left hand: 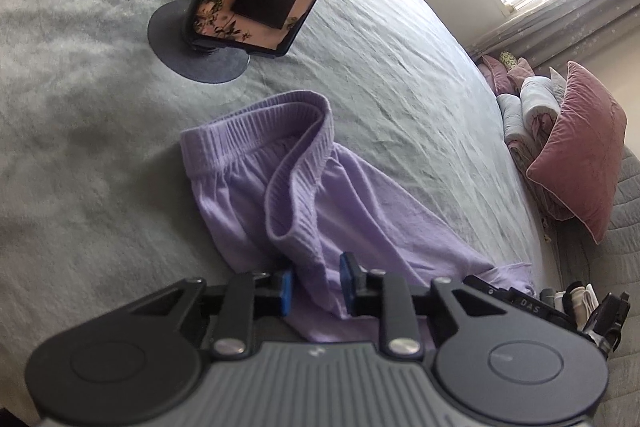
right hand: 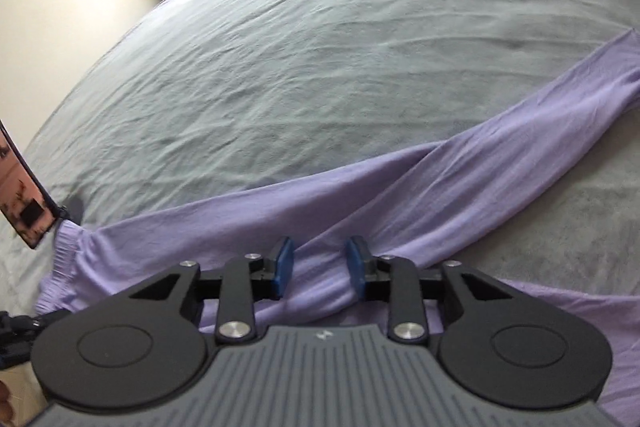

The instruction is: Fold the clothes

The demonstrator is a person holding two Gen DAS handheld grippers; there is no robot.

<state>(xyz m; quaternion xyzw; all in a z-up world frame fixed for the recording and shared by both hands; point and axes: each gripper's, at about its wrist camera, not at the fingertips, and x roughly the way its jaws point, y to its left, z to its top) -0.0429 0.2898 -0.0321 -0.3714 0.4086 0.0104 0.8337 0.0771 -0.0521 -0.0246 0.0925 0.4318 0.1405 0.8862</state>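
Left wrist view showed the lilac trousers (left hand: 320,195) spread on the grey bedspread (left hand: 100,147), waistband bunched and standing up in a loop toward twelve o'clock, just short of the phone stand (left hand: 200,55). The left gripper (left hand: 316,281) hung low over the cloth below the waistband, jaws parted to a moderate gap with fabric between and beneath them, nothing pinched.

In the right wrist view, the right gripper (right hand: 320,267) hovered over the trousers (right hand: 440,179) where the two legs crossed, one running off toward two o'clock; its jaws stood equally apart, gripping nothing.

Risks, as I judged them: closing here could catch a single layer, so the fold would drag askew. The twisted legs might fold in crooked, and a lift toward twelve o'clock could knock the stand.
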